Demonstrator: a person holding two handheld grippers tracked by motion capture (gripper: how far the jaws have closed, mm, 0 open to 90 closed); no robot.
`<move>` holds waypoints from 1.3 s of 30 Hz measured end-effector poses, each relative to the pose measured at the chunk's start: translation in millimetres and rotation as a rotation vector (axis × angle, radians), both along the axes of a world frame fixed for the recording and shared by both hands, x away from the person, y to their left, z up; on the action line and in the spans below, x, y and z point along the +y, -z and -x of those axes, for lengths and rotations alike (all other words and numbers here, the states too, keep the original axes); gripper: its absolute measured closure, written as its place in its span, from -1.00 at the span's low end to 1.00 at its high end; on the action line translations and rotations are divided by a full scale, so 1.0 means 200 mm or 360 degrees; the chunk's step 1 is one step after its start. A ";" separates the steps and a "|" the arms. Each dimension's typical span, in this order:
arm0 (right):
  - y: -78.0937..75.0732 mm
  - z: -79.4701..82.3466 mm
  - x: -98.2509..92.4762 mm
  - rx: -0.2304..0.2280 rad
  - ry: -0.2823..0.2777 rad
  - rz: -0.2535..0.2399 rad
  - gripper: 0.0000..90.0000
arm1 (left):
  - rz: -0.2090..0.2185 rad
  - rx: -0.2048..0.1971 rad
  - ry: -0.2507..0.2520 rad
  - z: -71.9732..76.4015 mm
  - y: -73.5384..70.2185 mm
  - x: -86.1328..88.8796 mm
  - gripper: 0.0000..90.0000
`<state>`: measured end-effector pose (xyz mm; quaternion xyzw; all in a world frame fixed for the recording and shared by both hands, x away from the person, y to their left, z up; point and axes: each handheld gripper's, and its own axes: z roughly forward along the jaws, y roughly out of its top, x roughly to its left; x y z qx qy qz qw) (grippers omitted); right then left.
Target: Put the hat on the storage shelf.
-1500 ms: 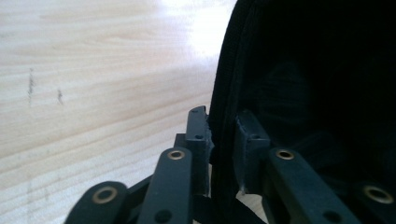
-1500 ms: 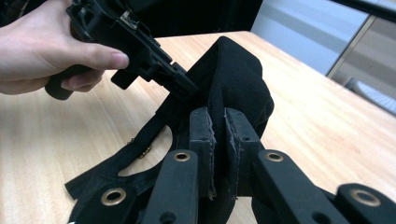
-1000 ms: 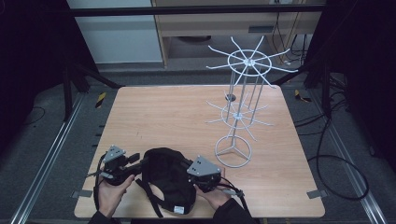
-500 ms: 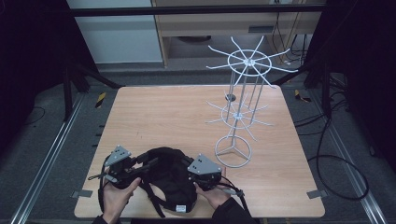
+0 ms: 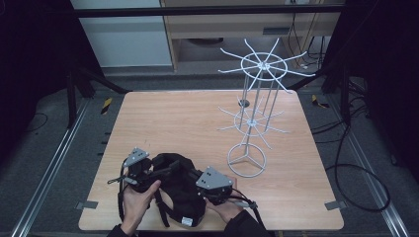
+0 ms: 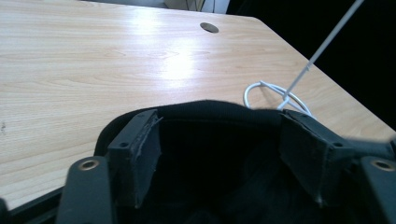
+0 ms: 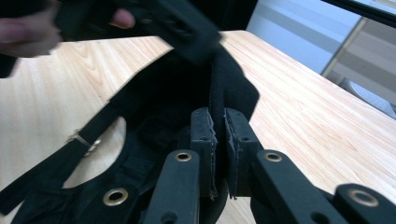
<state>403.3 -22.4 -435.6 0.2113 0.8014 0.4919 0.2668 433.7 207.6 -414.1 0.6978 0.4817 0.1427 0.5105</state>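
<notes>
The wooden table (image 5: 197,123) carries two things. My work sits at its near edge, and the far right is taken by a white wire display rack (image 5: 254,118), a ring foot with two tiers of radiating prongs. I judge the prongs are meant for hanging, which would explain why the rack stands clear with open tabletop around it.

The black strapped bag (image 5: 175,185), soft fabric with webbing straps trailing off it, lies just in front of me between my two hands, well apart from the rack.

My right gripper (image 7: 218,140) is clamped on a fold of the bag's edge; in the right gripper view the two pads are pressed together with the cloth standing up between them. I hold there so the fabric can't slide while the other side is worked.

My left gripper (image 6: 219,149) has its jaws spread wide, pads facing each other across a raised band of the bag's rim. The cloth lies between them but is not pinched, so I read it as lined up to take a second hold.
</notes>
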 end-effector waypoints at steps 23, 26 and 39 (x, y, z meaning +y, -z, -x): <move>0.02 0.02 0.03 0.0034 -0.0124 0.0022 0.85 | 0.0016 0.0069 -0.0044 -0.06 0.02 -0.06 0.12; 0.02 0.02 0.04 0.0042 -0.0121 0.0027 0.84 | 0.0004 0.0071 -0.0031 -0.06 0.02 -0.07 0.35; 0.01 0.03 0.04 0.0073 -0.0172 -0.0034 0.63 | 0.0020 0.0071 0.0038 -0.07 0.02 -0.12 0.82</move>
